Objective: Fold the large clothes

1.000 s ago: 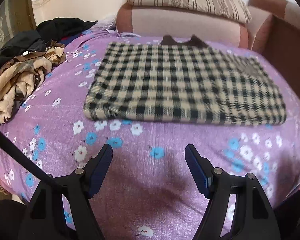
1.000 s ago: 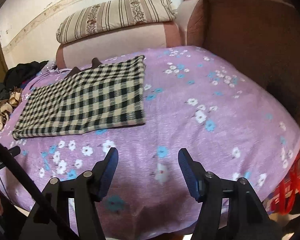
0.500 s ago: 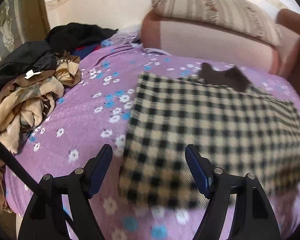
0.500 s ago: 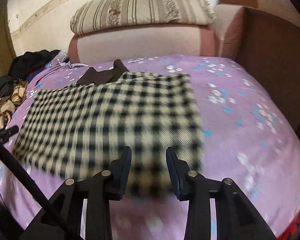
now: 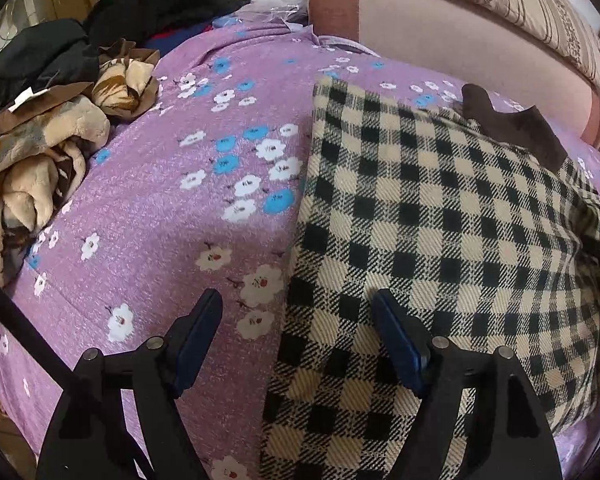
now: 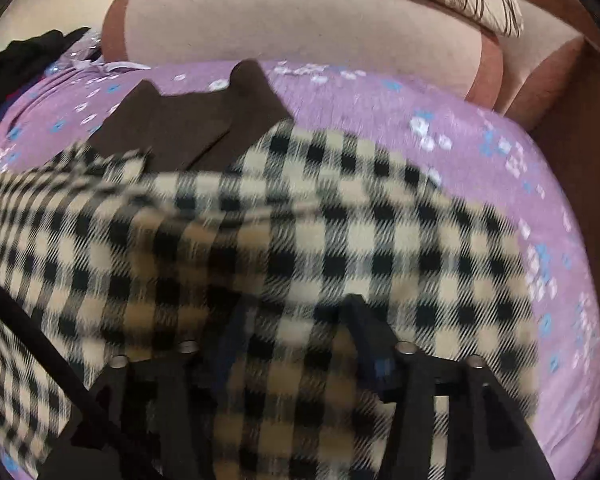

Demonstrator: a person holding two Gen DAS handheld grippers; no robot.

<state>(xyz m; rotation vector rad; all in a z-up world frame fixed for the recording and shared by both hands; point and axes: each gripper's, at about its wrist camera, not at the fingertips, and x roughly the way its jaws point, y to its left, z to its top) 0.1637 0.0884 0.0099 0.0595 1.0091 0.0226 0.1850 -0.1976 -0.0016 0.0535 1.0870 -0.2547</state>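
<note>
On the purple floral bedspread (image 5: 148, 216), the checked garment's (image 5: 440, 220) left edge is straddled by the spread left gripper (image 5: 296, 336); the right gripper (image 6: 296, 344), just reopening, is seen spread over its cloth

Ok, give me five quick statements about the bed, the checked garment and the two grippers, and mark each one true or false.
1. The checked garment lies on a purple flowered bedsheet. True.
2. The left gripper is clamped shut on the garment. False: its jaws stand open, straddling the garment's left edge.
3. A pile of crumpled clothes sits left of the garment. True.
4. A dark brown collar shows at the garment's far edge. True.
5. The right gripper hovers over bare sheet. False: it is over the checked fabric, its jaws having just been opening.
</note>
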